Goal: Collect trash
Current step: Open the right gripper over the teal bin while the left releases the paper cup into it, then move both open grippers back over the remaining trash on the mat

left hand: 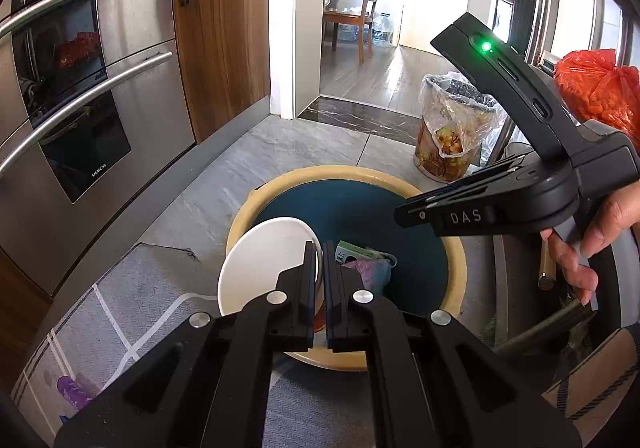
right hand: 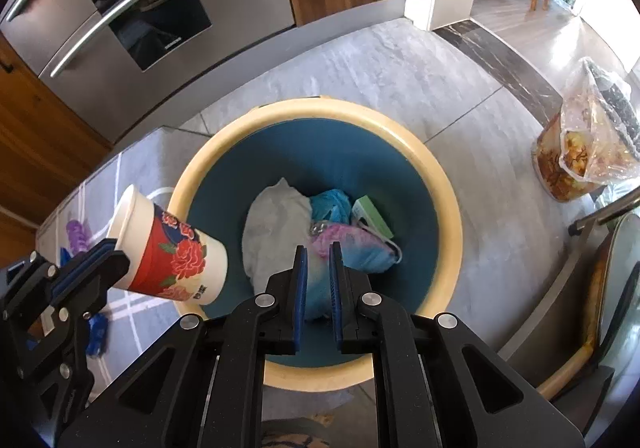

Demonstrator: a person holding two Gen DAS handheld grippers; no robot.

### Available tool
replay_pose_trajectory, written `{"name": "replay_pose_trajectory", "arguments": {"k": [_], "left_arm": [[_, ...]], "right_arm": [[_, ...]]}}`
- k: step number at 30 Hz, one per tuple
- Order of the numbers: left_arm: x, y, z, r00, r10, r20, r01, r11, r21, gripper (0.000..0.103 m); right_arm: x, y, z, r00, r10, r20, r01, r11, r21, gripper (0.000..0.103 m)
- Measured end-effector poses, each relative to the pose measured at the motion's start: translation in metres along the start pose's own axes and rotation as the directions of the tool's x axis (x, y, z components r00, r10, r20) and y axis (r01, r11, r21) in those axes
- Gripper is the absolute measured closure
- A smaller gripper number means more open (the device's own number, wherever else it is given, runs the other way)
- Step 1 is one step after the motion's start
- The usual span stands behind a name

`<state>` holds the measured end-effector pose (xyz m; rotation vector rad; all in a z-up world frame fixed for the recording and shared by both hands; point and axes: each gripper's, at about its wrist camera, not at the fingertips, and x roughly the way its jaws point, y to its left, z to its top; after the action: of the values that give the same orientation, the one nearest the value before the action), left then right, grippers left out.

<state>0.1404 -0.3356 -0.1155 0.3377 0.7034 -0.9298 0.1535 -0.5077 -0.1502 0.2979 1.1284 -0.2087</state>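
Two views, one bin. Left wrist: left gripper (left hand: 319, 268) pinches the rim of a red floral paper cup (left hand: 266, 262), tilted over the round blue waste bin with cream rim (left hand: 454, 248); the right gripper (left hand: 416, 213) hangs above it. Step in hand, I judge: dropping the cup. Next move calls for spreading the jaws.

Right wrist: right gripper (right hand: 318, 262) nearly pressed together, holding nothing. Inside the bin: one white tissue wad (right hand: 276, 224), one blue bag (right hand: 334, 205), one green carton (right hand: 370, 217).
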Motion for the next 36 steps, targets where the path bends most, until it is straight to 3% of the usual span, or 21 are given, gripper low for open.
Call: {"name": "replay_pose_trajectory", "arguments": {"k": [6, 10, 12, 14, 15, 20, 24, 26, 28, 31, 36], "left_arm": [[-0.004, 0.004, 0.002, 1.000, -0.008, 0.014, 0.008, 1.000, -0.015, 0.100], [-0.005, 0.007, 0.003, 1.000, -0.007, 0.023, 0.007, 1.000, -0.024, 0.099], [-0.005, 0.007, 0.003, 1.000, 0.000, 0.025, 0.000, 1.000, -0.029, 0.095], [-0.006, 0.009, 0.003, 0.999, 0.003, 0.033, -0.002, 0.999, -0.042, 0.077], [-0.007, 0.010, 0.003, 0.999, 0.004, 0.036, -0.002, 0.999, -0.046, 0.073], [-0.009, 0.011, 0.004, 0.999, 0.012, 0.046, -0.010, 0.999, -0.046, 0.068], [-0.014, 0.013, 0.002, 0.999, 0.027, 0.046, -0.025, 0.999, -0.046, 0.057], [-0.019, 0.015, -0.001, 0.998, 0.045, 0.045, -0.043, 0.998, -0.046, 0.047], [-0.029, 0.018, -0.004, 0.997, 0.064, 0.049, -0.062, 0.997, -0.044, 0.043], [-0.044, 0.024, -0.010, 0.992, 0.113, 0.063, -0.111, 0.993, -0.034, 0.028], [-0.073, 0.047, -0.022, 0.986, 0.161, 0.035, -0.158, 0.984, -0.077, 0.027]], "right_arm": [[-0.002, -0.005, 0.002, 1.000, -0.011, 0.016, 0.011, 0.999, 0.030, 0.092], [-0.003, -0.008, 0.002, 1.000, -0.009, 0.023, 0.008, 0.999, 0.049, 0.085], [-0.003, -0.008, 0.002, 1.000, -0.012, 0.021, 0.011, 0.999, 0.050, 0.082], [-0.004, -0.008, 0.002, 1.000, -0.014, 0.026, 0.013, 0.998, 0.053, 0.080], [-0.004, -0.010, 0.002, 0.999, -0.016, 0.029, 0.014, 0.998, 0.061, 0.078], [-0.008, -0.014, 0.003, 0.999, -0.022, 0.046, 0.018, 0.996, 0.088, 0.071], [-0.014, -0.014, 0.004, 0.997, -0.030, 0.070, 0.022, 0.993, 0.112, 0.052], [-0.019, -0.012, 0.006, 0.996, -0.018, 0.091, 0.007, 0.992, 0.126, 0.044], [-0.025, -0.009, 0.008, 0.993, -0.011, 0.121, -0.004, 0.992, 0.126, 0.030], [-0.038, 0.005, 0.012, 0.981, -0.003, 0.193, -0.015, 0.996, 0.091, 0.021], [-0.060, 0.034, 0.016, 0.952, 0.056, 0.301, -0.066, 0.998, 0.023, 0.011]]}}
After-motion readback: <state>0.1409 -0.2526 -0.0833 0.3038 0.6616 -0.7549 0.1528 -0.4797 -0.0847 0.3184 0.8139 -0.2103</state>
